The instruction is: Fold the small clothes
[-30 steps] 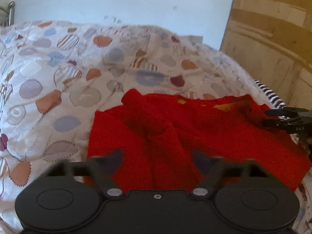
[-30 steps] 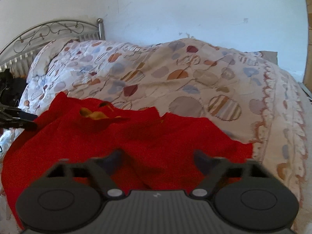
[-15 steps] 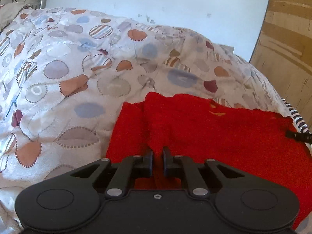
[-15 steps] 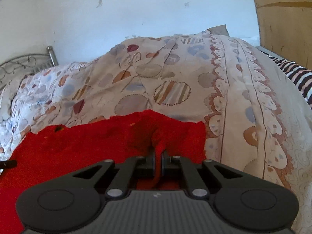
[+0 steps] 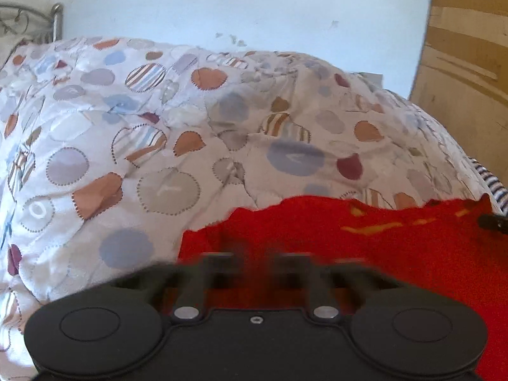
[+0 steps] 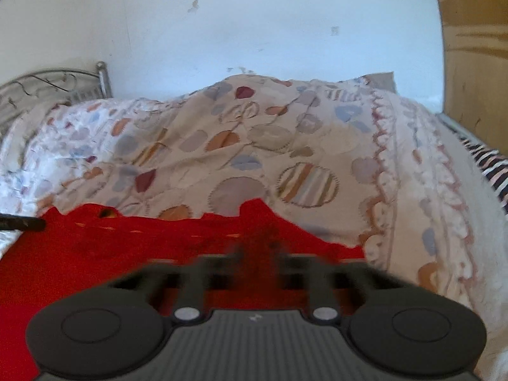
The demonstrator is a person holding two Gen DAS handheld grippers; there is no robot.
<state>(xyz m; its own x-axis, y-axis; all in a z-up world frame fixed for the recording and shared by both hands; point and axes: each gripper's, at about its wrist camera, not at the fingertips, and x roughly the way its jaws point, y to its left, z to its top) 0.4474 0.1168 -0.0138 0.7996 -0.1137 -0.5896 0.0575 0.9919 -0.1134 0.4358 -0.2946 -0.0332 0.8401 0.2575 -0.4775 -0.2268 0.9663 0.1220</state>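
Red garment [image 5: 397,254] stretched sideways between both grippers.

Patterned quilt [image 5: 190,146] on metal-framed bed [image 6: 63,79] (scrolled headboard), against pale scuffed wall [image 6: 254,31], daylight.
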